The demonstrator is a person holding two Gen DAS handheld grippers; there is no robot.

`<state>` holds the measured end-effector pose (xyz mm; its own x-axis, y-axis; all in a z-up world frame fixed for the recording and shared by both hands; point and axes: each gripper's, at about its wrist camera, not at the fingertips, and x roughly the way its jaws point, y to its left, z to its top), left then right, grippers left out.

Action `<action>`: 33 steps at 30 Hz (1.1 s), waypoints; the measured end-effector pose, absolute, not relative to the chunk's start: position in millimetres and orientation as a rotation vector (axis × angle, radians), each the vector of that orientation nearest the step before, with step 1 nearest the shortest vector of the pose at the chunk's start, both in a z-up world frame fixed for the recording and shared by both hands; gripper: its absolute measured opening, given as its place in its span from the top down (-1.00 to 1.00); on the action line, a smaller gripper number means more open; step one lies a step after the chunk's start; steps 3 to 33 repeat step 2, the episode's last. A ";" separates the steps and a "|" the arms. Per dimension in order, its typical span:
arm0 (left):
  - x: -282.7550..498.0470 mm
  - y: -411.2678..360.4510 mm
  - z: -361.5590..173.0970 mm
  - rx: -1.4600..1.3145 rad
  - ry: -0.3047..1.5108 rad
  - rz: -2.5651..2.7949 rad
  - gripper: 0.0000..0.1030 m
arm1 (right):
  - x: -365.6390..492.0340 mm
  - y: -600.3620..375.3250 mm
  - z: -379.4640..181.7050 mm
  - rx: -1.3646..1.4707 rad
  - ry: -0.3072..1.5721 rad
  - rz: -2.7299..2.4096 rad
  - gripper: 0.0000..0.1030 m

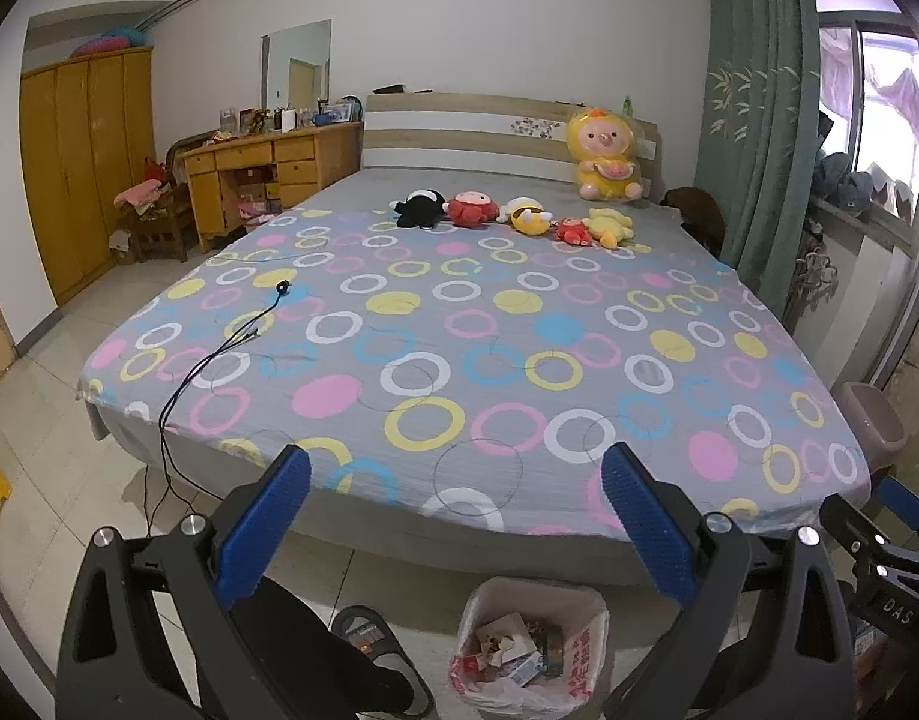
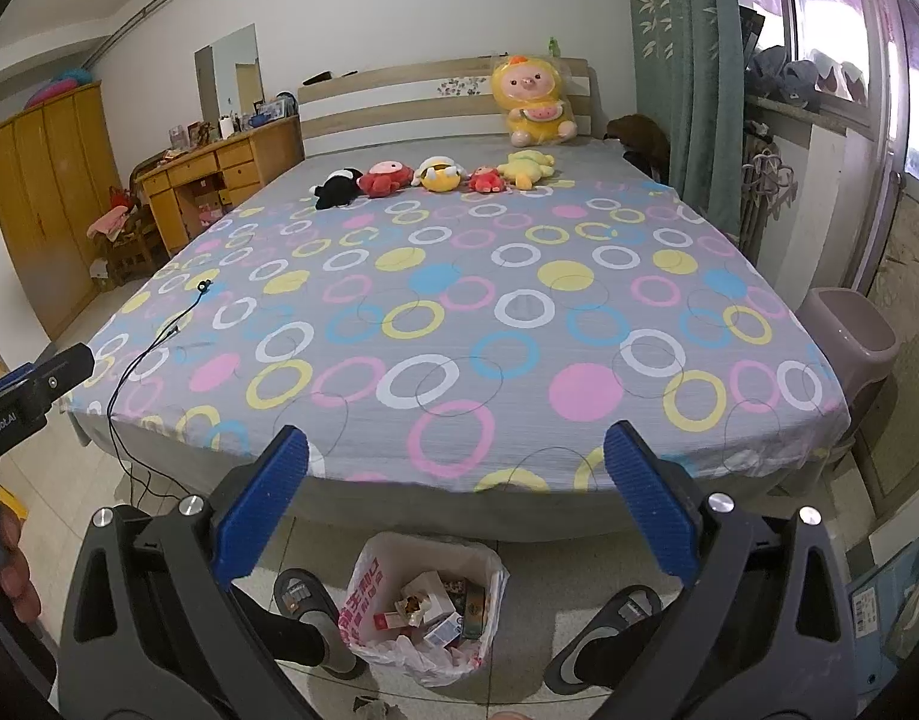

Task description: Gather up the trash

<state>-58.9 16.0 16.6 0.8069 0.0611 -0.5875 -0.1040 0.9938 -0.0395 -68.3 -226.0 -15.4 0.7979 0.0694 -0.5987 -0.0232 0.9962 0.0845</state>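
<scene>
Both grippers, left (image 1: 456,486) and right (image 2: 456,468), hang wide and empty above the bin (image 2: 426,606) at the bed's (image 2: 459,312) foot. Trash looks collected; next, probably gather the liner.

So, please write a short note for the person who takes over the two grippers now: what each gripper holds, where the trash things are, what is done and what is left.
Left gripper: open, holds nothing.
Right gripper: open, holds nothing.
Both are raised at the foot of the bed.
Trash bag: on the floor between the person's slippers, already holding small boxes and wrappers.
Done: the bed shows no trash; only plush toys and a black cable lie on it.
Left: a small dark scrap lies on the floor in front of the bag; probably pick it up. Check the floor outside these views.
</scene>
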 end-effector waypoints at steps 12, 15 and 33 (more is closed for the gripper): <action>-58.7 15.6 16.6 -0.072 0.627 0.084 -0.84 | -68.1 -225.9 -17.4 0.071 0.649 0.051 -0.87; -58.7 15.6 16.6 -0.072 0.627 0.084 -0.84 | -68.1 -225.9 -17.4 0.071 0.649 0.051 -0.87; -58.7 15.6 16.6 -0.072 0.627 0.084 -0.84 | -68.1 -225.9 -17.4 0.071 0.649 0.051 -0.87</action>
